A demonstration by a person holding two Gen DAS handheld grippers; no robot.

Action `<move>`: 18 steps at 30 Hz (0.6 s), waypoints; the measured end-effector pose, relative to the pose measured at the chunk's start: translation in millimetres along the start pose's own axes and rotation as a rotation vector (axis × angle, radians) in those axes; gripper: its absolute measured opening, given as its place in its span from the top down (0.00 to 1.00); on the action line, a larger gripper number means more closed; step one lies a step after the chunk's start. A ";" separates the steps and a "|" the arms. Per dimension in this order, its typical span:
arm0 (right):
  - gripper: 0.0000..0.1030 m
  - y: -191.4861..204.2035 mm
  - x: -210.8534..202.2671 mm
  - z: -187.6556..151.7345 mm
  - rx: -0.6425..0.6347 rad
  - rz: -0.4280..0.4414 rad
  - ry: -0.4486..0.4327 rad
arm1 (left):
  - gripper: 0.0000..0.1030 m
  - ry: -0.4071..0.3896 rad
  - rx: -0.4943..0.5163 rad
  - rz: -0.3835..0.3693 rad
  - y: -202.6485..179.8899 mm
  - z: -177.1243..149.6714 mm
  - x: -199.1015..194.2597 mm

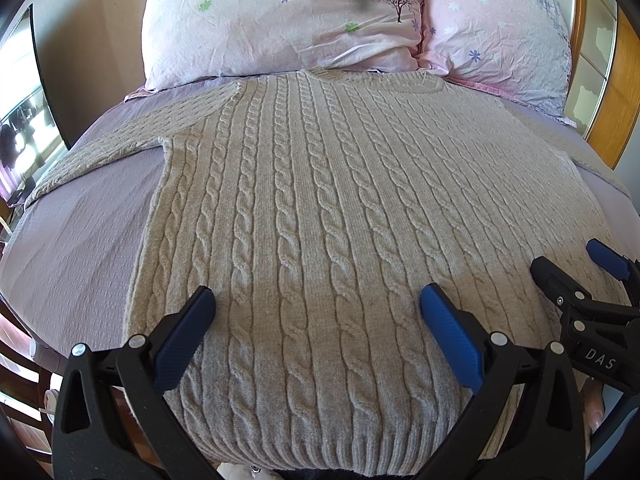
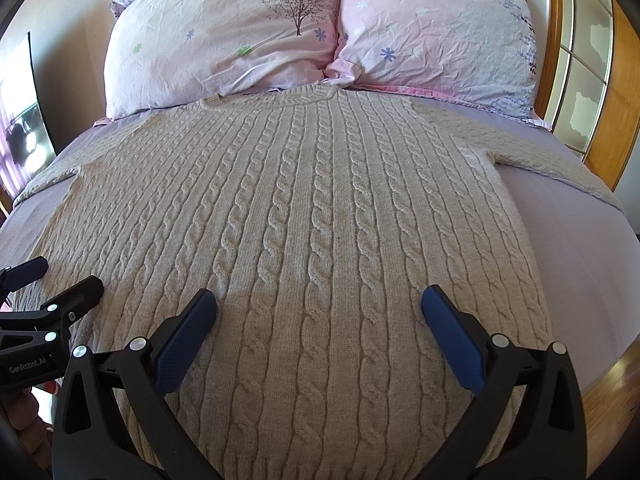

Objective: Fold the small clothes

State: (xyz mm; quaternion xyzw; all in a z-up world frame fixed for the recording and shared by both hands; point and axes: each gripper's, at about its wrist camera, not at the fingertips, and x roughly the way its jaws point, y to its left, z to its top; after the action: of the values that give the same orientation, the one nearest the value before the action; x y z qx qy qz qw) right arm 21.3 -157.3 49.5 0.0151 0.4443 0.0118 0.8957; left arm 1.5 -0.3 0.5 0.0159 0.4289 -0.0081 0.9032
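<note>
A beige cable-knit sweater [image 1: 320,208] lies flat and face up on the bed, collar toward the pillows, both sleeves spread out to the sides; it also shows in the right wrist view [image 2: 312,220]. My left gripper [image 1: 316,300] is open and empty, hovering over the sweater's lower left part near the hem. My right gripper [image 2: 320,304] is open and empty over the lower right part. Each gripper shows at the edge of the other's view: the right one [image 1: 592,272] and the left one [image 2: 52,280].
The bed has a lilac sheet [image 1: 80,240]. Two pink floral pillows [image 1: 280,20] [image 2: 432,28] lie at the head. A wooden headboard with glass panels [image 2: 580,60] stands at the right. A dark framed mirror or screen [image 1: 24,120] is at the left.
</note>
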 end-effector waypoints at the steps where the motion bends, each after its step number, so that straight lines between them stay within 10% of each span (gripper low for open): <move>1: 0.01 -1.5 -0.4 -1.6 -0.007 0.008 -0.004 | 0.02 0.006 0.002 0.000 -0.1 0.7 0.4; 8: 0.01 -46.0 -19.3 6.3 -0.004 0.180 -0.079 | 0.02 0.010 0.030 -0.005 -4.8 8.3 2.1; 14: 0.02 -227.0 -44.4 59.7 0.490 -0.020 -0.259 | 0.02 -0.053 0.078 0.002 11.5 35.2 -7.7; 18: 0.47 -360.9 -20.1 61.0 0.913 -0.126 -0.194 | 0.02 -0.109 -0.033 -0.034 51.2 68.8 -5.5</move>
State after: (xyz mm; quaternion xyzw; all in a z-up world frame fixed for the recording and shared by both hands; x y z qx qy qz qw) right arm 60.4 -519.6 88.9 0.3814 0.3185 -0.2406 0.8338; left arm 52.8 48.5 49.3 -0.0066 0.3793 -0.0171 0.9251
